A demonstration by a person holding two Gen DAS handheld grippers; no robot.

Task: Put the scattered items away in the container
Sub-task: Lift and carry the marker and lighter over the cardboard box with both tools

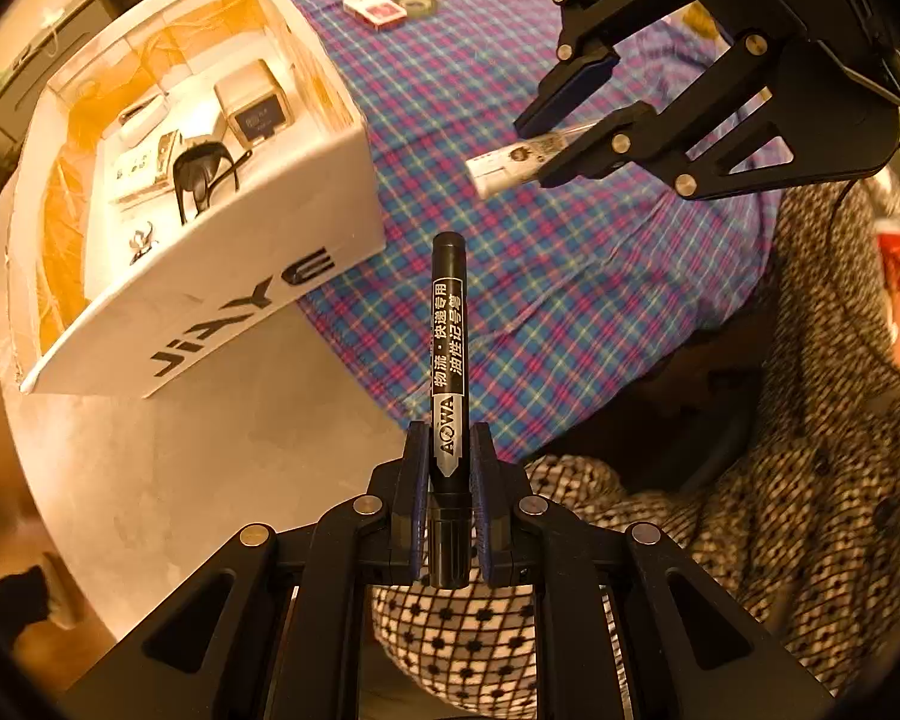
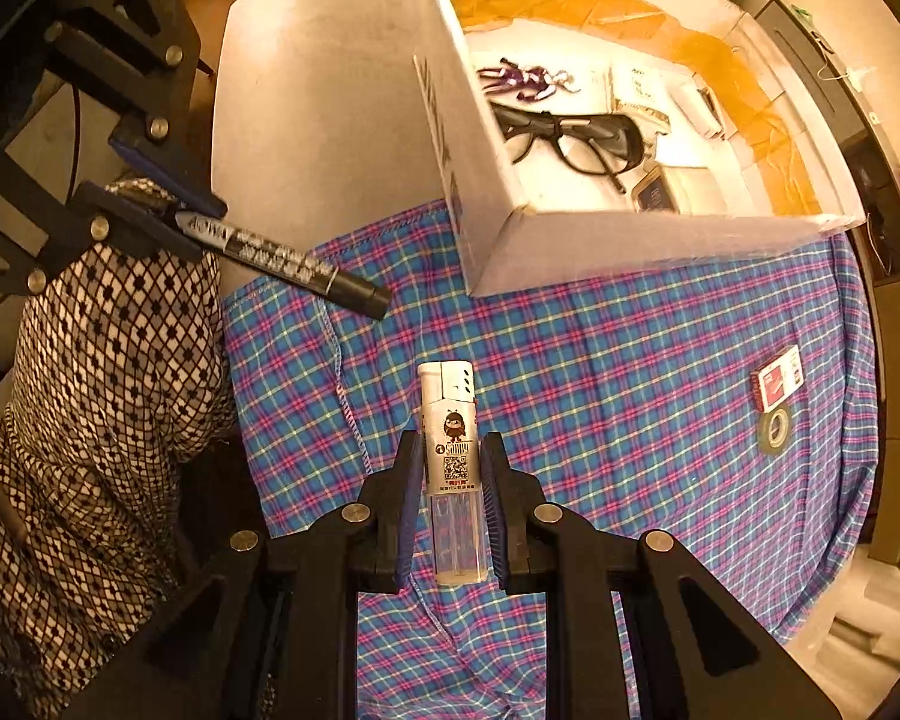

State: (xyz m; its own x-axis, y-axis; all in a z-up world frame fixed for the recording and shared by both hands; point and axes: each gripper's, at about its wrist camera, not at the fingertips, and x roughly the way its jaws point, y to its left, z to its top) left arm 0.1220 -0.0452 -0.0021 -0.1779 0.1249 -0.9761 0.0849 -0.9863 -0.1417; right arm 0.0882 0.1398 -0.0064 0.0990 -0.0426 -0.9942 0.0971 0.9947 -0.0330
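My left gripper [image 1: 448, 456] is shut on a black marker pen [image 1: 448, 354], held above the table's near edge, right of the white JIAYE box [image 1: 258, 282]. It also shows in the right wrist view [image 2: 174, 210] with the marker [image 2: 282, 261]. My right gripper [image 2: 450, 462] is shut on a white lighter [image 2: 453, 450] above the plaid cloth [image 2: 630, 390], short of the box [image 2: 570, 246]. In the left wrist view the right gripper [image 1: 555, 141] holds the lighter [image 1: 510, 165]. The box holds black glasses [image 2: 570, 138], small boxes and a keychain figure [image 2: 522, 81].
A red card box [image 2: 777, 384] and a tape roll [image 2: 774, 429] lie on the cloth at the right; both also show far back in the left wrist view, card box [image 1: 375, 12] and roll [image 1: 417, 3]. A person's checked clothing [image 2: 90, 360] is at the table's near side.
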